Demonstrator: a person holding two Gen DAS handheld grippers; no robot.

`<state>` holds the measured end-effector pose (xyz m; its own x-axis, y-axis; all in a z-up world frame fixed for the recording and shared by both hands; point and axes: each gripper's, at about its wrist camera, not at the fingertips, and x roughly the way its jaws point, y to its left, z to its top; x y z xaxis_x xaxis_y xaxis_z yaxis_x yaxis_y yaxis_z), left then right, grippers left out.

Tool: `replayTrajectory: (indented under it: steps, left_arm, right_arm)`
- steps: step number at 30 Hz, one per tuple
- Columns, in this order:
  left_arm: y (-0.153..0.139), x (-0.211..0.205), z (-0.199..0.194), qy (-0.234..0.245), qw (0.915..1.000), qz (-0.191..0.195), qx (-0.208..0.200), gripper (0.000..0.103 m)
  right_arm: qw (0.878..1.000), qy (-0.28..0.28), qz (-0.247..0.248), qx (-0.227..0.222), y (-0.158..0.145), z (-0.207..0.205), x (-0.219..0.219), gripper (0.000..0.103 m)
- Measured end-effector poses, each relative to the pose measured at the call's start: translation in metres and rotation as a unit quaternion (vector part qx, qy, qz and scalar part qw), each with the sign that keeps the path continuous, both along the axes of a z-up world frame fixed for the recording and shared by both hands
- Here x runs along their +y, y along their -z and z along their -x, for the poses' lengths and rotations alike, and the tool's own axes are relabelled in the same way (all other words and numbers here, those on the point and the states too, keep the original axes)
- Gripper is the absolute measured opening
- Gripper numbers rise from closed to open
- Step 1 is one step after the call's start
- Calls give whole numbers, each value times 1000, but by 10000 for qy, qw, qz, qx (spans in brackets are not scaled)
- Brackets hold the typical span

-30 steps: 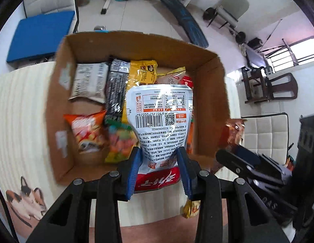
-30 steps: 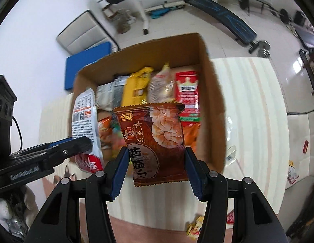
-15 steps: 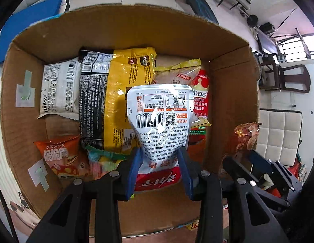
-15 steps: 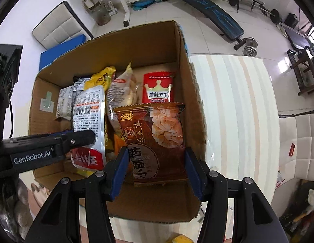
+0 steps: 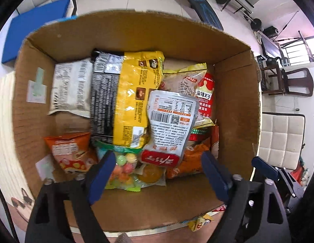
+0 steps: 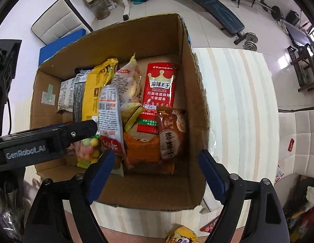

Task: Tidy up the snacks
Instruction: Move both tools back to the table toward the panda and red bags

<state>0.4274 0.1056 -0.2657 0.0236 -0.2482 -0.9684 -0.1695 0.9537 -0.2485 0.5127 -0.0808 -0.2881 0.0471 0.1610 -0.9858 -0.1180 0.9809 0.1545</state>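
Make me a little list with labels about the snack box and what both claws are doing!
box: cardboard box on a striped table, open at the top
inside: many snack packets, piled and overlapping
white packet: lying on top of the pile, let go
brown packet: lying by the box's right wall, let go
red packet: lying behind the brown one
left claw: open, empty, above the box's near edge
right claw: open, empty, above the box's near edge

Snack packets crowd the cardboard box (image 6: 195,109) floor, leaving bare cardboard only along its near wall; the striped table (image 6: 238,101) right of it lies open.
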Motion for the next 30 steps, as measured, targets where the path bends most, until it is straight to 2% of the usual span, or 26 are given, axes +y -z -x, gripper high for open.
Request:
replayTrajectory:
  steps: [4,9,13,19,22,25,30]
  left_arm:
    - [-23,4,8,-7,9995,-112,-306,93]
    - [-64,4,27,-34,9940,-340,-1039,93]
    - [-97,1,56,-86,9877,-477,-1483,93]
    - [-120,-20,111,8,9802,-743,-1834,93]
    - [-119,-34,142,38,9785,-798,-1901,93]
    - [-99,-56,165,282,9823,-778,-1682,93]
    - [-35,-100,193,795,9908,-557,-938,93]
  right_arm:
    - [9997,-66,-116,-206,-15,9,1,91]
    - [9970,-215,-404,-617,-48,32,1,95]
    - [9942,-251,-610,-849,-75,54,-6,95]
    - [9927,-102,-703,-973,-95,98,-37,95]
    - [9942,109,-703,-811,-87,125,-62,95]
    - [9949,494,-693,-537,-68,152,-97,95]
    - [9931,1049,-504,-105,-19,191,-153,95]
